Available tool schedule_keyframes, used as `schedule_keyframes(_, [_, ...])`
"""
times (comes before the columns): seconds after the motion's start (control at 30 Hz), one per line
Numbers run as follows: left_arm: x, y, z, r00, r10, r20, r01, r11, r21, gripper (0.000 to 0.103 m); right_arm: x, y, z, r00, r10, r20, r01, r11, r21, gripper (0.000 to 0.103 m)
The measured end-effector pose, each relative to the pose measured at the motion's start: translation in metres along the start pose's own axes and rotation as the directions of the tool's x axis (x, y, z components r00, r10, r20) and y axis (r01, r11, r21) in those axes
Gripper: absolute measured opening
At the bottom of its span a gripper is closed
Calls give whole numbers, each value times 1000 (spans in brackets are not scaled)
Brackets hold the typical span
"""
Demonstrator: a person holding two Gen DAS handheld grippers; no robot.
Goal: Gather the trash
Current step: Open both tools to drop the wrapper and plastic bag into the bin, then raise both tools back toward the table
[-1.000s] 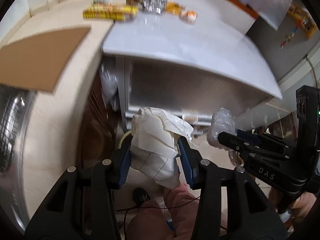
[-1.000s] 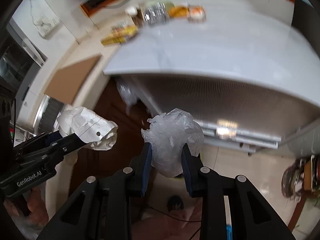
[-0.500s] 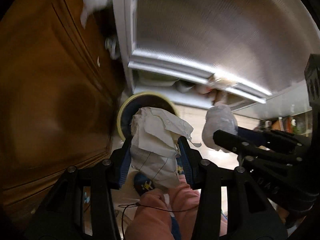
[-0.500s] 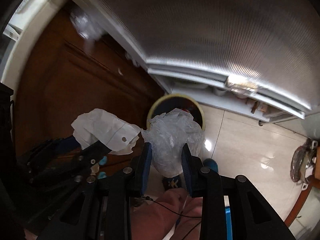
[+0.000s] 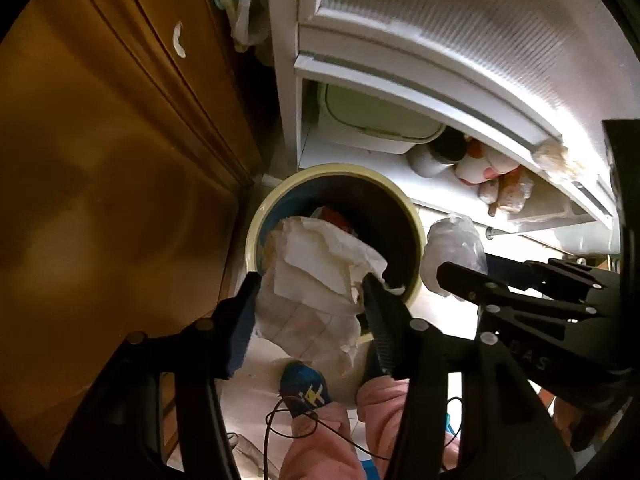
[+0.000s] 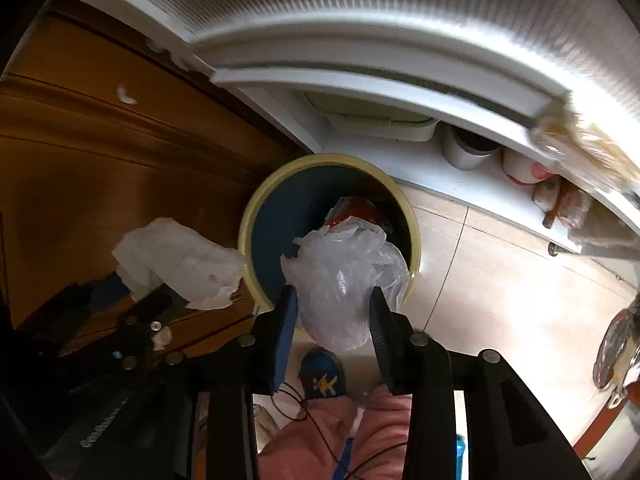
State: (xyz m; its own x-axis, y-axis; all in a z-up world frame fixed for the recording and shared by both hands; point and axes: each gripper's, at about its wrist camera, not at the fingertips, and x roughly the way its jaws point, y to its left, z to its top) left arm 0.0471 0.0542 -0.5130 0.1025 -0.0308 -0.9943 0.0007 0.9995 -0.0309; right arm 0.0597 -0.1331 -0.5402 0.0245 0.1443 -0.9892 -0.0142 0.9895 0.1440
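Pinching a crumpled paper wad [image 5: 316, 276] between its jaws, the left gripper [image 5: 308, 300] holds it over the near rim of the yellow-rimmed bin [image 5: 414, 216]; the right gripper [image 6: 332, 316] clamps a scrunched plastic bag [image 6: 340, 276] likewise, just short of the opening [image 6: 288, 216]; both loads look light, soft and squashable, best gripped mid-bulk; beyond the jaws the bin already holds red trash [image 6: 352, 212]; a white shelf [image 6: 440, 184] lies further out.

Dim, fisheye-warped, blurred upper edges
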Motion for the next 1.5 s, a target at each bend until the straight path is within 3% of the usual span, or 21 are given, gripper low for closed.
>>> schedule_keyframes(0.07, [10, 1, 3, 1000, 7, -11, -7, 1000, -3, 56, 12, -2, 6, 1000, 4, -19, -4, 1000, -3, 41])
schedule_keyframes(0.1, [14, 1, 3, 1000, 14, -20, -15, 1000, -4, 61, 18, -1, 8, 1000, 11, -27, -11, 1000, -5, 46])
schedule_keyframes(0.2, [20, 4, 1, 999, 32, -19, -32, 999, 0, 62, 29, -4, 10, 999, 28, -31, -29, 1000, -11, 59])
schedule_keyframes(0.37, [21, 5, -3, 999, 37, -29, -37, 999, -1, 72, 32, -8, 9, 999, 38, -38, -38, 999, 0, 59])
schedule_keyframes(0.73, [-17, 9, -7, 999, 46, -25, -47, 999, -20, 74, -4, -10, -12, 999, 44, -28, -44, 999, 18, 59])
schedule_keyframes(1.1, [-124, -9, -15, 1000, 12, 5, -12, 1000, -6, 74, -117, 3, -37, 995, 69, 77, -74, 996, 57, 59])
schedule_keyframes(1.5, [-286, -32, -18, 994, -47, 102, 42, 998, 56, 74, -280, 35, -73, 971, 75, 226, -88, 995, 46, 59])
